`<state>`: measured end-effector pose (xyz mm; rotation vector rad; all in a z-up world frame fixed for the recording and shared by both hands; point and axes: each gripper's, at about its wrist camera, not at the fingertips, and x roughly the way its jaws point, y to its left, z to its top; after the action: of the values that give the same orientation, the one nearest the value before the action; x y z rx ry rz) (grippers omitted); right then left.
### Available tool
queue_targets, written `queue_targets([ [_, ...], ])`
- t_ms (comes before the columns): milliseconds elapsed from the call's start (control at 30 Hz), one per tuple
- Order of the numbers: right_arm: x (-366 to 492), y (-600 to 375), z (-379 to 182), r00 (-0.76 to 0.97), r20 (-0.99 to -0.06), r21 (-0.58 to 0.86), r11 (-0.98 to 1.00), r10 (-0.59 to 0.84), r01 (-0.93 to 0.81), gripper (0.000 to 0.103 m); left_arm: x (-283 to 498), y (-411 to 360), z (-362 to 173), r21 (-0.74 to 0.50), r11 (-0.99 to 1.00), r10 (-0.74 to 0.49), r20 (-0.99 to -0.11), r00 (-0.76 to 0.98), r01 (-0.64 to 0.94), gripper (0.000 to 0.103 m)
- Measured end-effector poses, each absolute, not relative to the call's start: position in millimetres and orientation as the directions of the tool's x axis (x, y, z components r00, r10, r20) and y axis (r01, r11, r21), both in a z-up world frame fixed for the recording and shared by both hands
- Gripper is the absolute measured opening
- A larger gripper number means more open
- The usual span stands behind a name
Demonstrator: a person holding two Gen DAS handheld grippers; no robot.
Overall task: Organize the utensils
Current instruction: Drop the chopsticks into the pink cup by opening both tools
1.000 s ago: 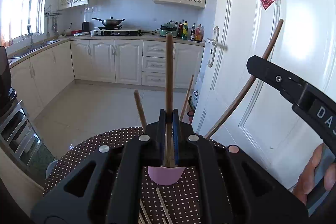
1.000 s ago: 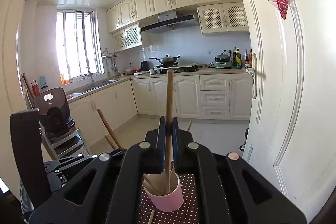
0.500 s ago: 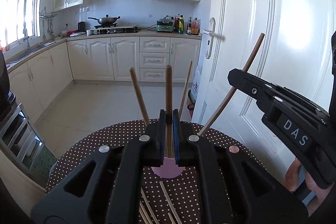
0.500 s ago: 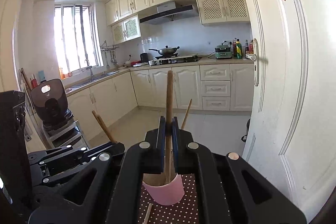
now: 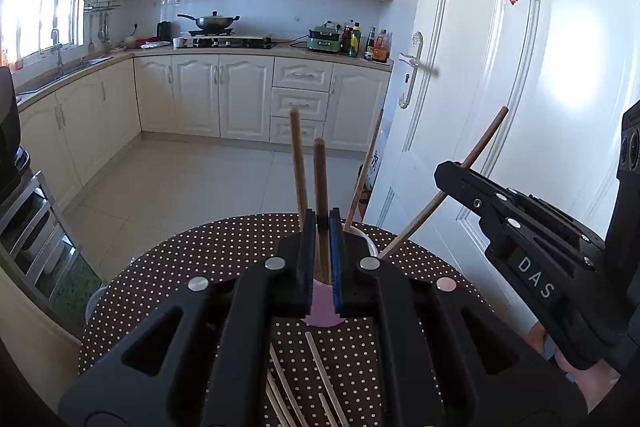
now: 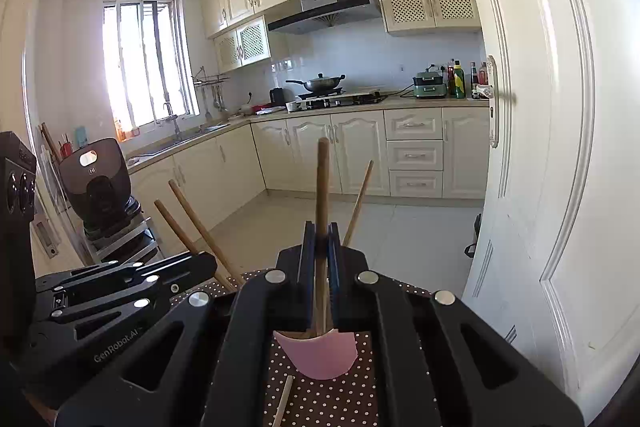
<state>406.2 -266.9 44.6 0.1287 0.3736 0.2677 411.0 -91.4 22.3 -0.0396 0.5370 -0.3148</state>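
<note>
Chopsticks (image 5: 321, 183) (image 6: 322, 187), one clamped in each gripper's fingers, are hovering over the pink cup (image 6: 320, 353) near the table's (image 5: 192, 251) far edge. Both entering together, they are risking jamming against sticks already inside and tipping it.

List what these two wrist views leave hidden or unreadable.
- Pink cup, left wrist view: mostly behind the left gripper.
- Cup's inside, right wrist view: blocked by the right gripper, so chopstick tips are unseen.
- Loose chopsticks: cut off by the bottom edge.
- Bottle labels: too small.
</note>
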Motion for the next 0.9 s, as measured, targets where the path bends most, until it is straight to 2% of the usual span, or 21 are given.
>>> queue_targets([
  [100, 408, -268, 42, 0.892, -0.353, 0.177, 0.956, 0.283, -0.234, 0.005, 410, -91, 21, -0.111, 0.953, -0.298, -0.502, 0.812, 0.282, 0.008],
  [167, 410, -267, 40, 0.888, -0.362, 0.178, 0.956, 0.283, -0.233, 0.005, 410, -91, 19, -0.109, 0.954, -0.296, -0.509, 0.808, 0.28, 0.011],
  [200, 410, -267, 39, 0.885, -0.368, 0.181, 0.955, 0.286, -0.233, 0.005, 410, -91, 19, -0.111, 0.954, -0.296, -0.515, 0.805, 0.279, 0.02],
  [300, 412, -267, 35, 0.876, -0.382, 0.194, 0.952, 0.294, -0.235, 0.005, 407, -88, 19, -0.121, 0.956, -0.29, -0.508, 0.811, 0.266, 0.059],
  [467, 413, -266, 33, 0.865, -0.399, 0.208, 0.948, 0.305, -0.239, 0.006, 402, -83, 21, -0.116, 0.958, -0.285, -0.498, 0.819, 0.263, 0.06],
  [533, 413, -268, 34, 0.859, -0.402, 0.231, 0.943, 0.317, -0.24, 0.007, 400, -81, 22, -0.114, 0.96, -0.278, -0.496, 0.822, 0.256, 0.065],
  [900, 384, -267, 52, 0.867, -0.373, 0.229, 0.938, 0.33, -0.259, 0.011, 371, -59, 33, -0.108, 0.968, -0.252, -0.448, 0.858, 0.228, 0.076],
])
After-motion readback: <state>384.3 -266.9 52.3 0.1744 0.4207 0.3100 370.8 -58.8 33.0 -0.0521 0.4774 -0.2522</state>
